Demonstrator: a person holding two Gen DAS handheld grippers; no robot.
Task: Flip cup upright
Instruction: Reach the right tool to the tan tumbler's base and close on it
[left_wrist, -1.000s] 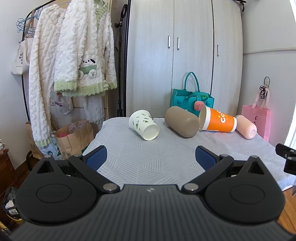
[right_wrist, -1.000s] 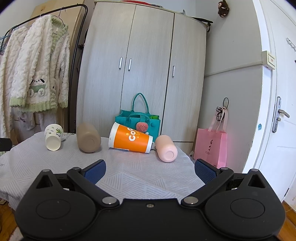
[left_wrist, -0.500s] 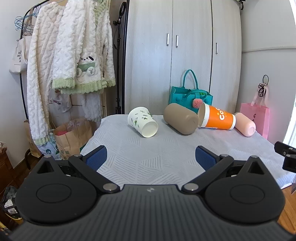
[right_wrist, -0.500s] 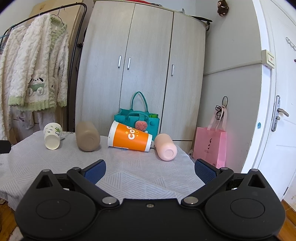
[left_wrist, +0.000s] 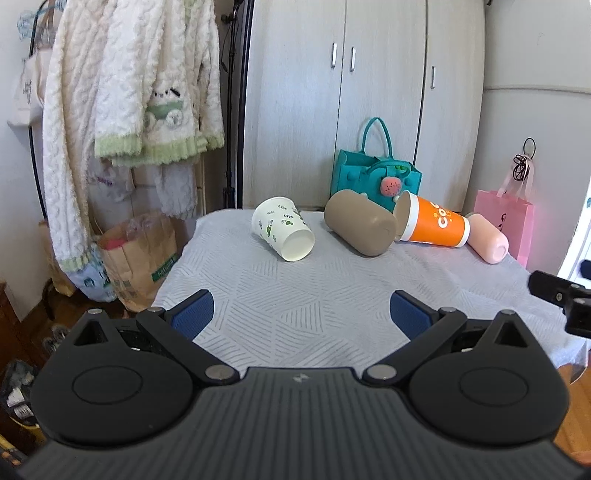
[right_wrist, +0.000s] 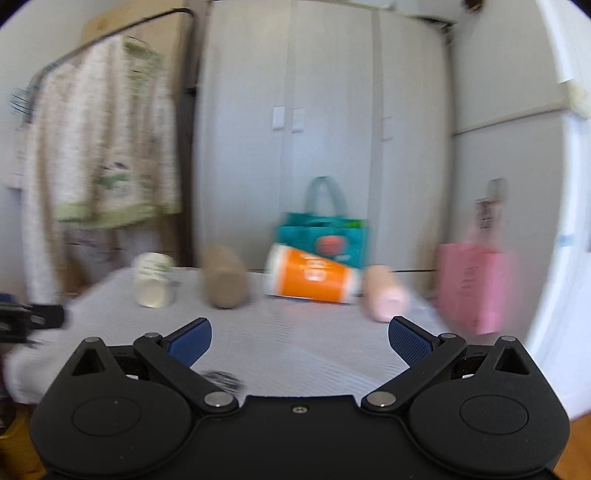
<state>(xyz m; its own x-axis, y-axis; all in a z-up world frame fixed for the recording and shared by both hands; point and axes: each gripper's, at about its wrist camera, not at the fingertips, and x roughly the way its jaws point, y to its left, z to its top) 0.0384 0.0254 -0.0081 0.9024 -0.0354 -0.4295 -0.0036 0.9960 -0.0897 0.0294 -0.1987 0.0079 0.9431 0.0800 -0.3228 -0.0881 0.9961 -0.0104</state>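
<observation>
Several cups lie on their sides along the far edge of the table (left_wrist: 332, 314): a white leaf-print paper cup (left_wrist: 282, 233), a brown cup (left_wrist: 359, 227), an orange cup (left_wrist: 432, 224) and a pink cup (left_wrist: 487, 238). My left gripper (left_wrist: 301, 314) is open and empty, over the near part of the table. My right gripper (right_wrist: 300, 338) is open and empty; its view is blurred and shows the white cup (right_wrist: 152, 282), brown cup (right_wrist: 223, 282), orange cup (right_wrist: 314, 276) and pink cup (right_wrist: 384, 295).
A teal tote bag (left_wrist: 373, 173) stands behind the cups against a grey wardrobe (left_wrist: 351, 92). Fluffy clothes (left_wrist: 129, 92) hang on a rack at left over a paper bag (left_wrist: 140, 258). A pink gift bag (left_wrist: 506, 221) sits at right.
Both grippers have moved forward towards the table and the cups look larger. The right wrist view has turned left and is now motion-blurred. Both stay open.
</observation>
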